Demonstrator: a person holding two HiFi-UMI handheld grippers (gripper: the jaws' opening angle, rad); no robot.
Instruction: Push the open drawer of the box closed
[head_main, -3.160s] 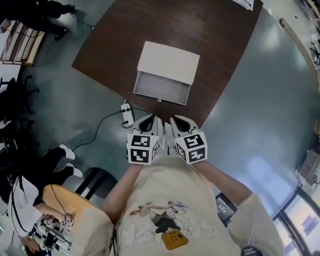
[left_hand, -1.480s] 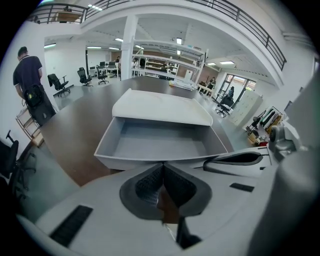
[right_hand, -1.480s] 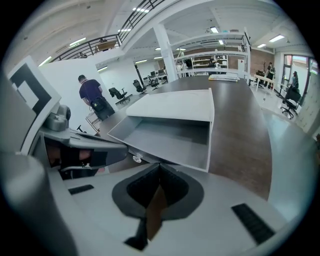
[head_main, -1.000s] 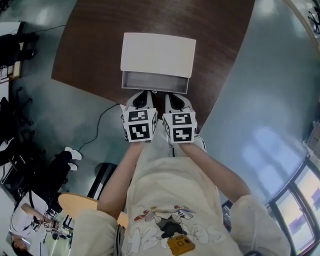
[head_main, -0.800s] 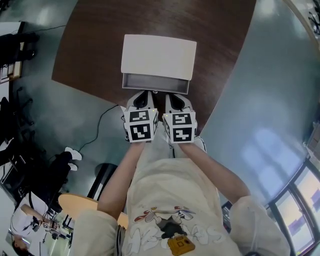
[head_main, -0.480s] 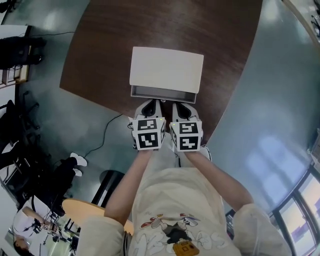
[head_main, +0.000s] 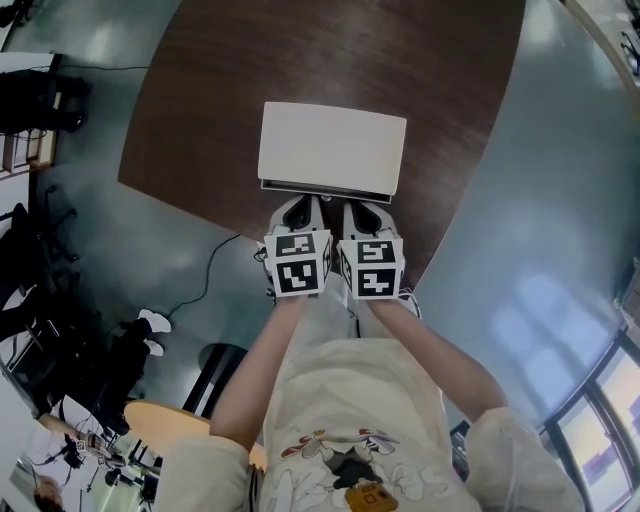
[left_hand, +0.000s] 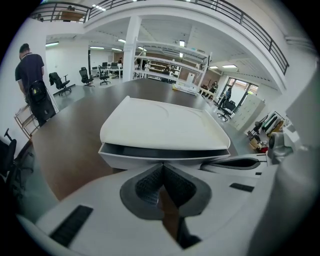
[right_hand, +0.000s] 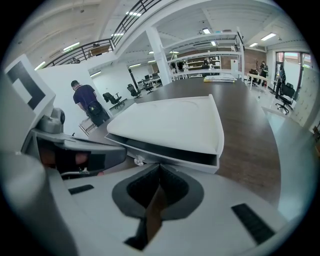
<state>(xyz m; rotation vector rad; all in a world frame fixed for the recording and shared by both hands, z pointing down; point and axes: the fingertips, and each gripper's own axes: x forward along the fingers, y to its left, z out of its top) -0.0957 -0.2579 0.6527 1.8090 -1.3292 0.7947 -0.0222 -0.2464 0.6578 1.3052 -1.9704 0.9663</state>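
Observation:
A flat white box lies on the dark wooden table. Its drawer sticks out only a sliver on the near side. In the left gripper view the drawer front sits under a thin dark gap below the box lid. My left gripper and right gripper stand side by side, both shut and empty, with their tips against the drawer front. In the right gripper view the drawer's small knob shows just left of my right gripper. My left gripper points at the drawer's middle.
The table's near edge runs just under the grippers. A cable lies on the floor at the left. A person in dark clothes stands far off beside office chairs.
The drawer has slid from wide open to almost fully into the box. Both grippers have moved forward with it, side by side.

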